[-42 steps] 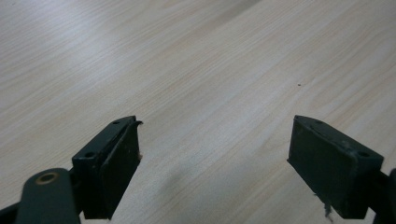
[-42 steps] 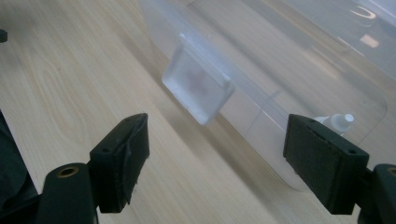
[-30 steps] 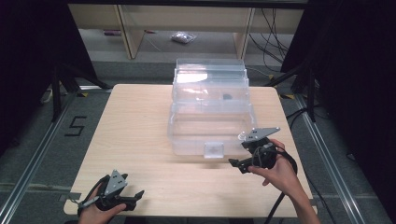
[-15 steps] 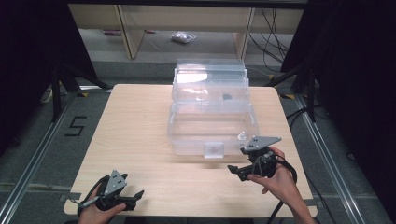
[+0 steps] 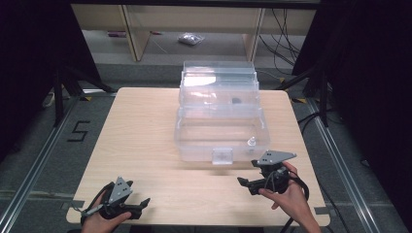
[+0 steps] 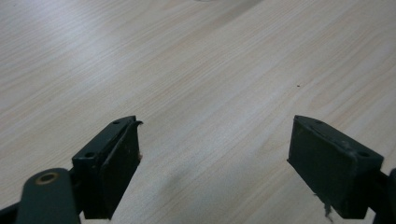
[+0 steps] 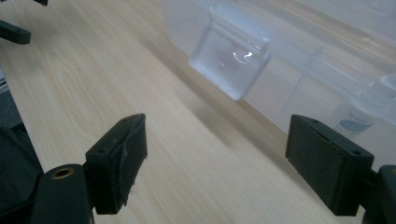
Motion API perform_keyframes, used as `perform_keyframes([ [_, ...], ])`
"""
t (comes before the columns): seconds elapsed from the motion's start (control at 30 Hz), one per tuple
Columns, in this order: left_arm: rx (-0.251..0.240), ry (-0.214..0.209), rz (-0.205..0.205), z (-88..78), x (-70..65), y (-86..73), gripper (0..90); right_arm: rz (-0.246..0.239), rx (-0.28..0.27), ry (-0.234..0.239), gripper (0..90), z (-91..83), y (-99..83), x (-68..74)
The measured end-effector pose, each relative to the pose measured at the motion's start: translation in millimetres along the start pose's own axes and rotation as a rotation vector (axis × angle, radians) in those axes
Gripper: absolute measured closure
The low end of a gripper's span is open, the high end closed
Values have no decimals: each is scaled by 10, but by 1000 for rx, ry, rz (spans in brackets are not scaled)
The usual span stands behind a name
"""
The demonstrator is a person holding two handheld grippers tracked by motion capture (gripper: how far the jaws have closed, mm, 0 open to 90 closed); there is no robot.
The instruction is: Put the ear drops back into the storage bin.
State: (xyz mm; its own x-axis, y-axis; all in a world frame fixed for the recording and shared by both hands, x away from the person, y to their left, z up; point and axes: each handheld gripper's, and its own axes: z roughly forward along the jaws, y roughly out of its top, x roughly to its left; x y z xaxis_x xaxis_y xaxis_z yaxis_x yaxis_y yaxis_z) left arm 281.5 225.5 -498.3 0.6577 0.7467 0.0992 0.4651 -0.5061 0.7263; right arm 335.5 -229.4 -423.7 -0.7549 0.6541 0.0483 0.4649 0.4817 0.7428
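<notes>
Nearby, floor marking "5" (image 5: 80, 131) beside table (image 5: 141, 126).

A lab: metal rail frame (image 5: 29, 174), black curtains (image 5: 29, 58), numbered floor marking (image 5: 80, 132), trailing cables (image 5: 284, 29).

We see light wooden table (image 5: 145, 126), pale grain, rounded corners. On it we find clear plastic storage box (image 5: 221, 128) with opened lid, standing at table's far middle, latch tab (image 5: 222, 156) facing near edge. Through its front wall we make out small bottle (image 5: 251, 141).
</notes>
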Motion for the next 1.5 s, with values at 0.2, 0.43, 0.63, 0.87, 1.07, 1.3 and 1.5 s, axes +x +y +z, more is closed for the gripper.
perform_keyframes([
  [0.2,-19,0,-26,18,-18,-2,160,26,-7,-4,212,36,-125,-8],
  [0.43,-21,2,-27,21,-20,-1,160,28,-9,2,204,108,-253,-18],
  [0.63,-20,2,-27,19,-16,-2,160,39,-27,1,174,142,-350,-18],
  [0.87,-16,-5,-16,20,-12,0,159,25,21,-23,163,213,-468,29],
  [1.07,-18,-2,-25,21,-14,-2,159,47,41,-24,163,212,-519,41],
  [1.3,-24,-4,-33,21,-17,-4,159,84,72,-57,163,217,-610,69],
  [1.5,-25,-5,-34,22,-18,-4,159,49,79,-47,163,188,-654,52],
])
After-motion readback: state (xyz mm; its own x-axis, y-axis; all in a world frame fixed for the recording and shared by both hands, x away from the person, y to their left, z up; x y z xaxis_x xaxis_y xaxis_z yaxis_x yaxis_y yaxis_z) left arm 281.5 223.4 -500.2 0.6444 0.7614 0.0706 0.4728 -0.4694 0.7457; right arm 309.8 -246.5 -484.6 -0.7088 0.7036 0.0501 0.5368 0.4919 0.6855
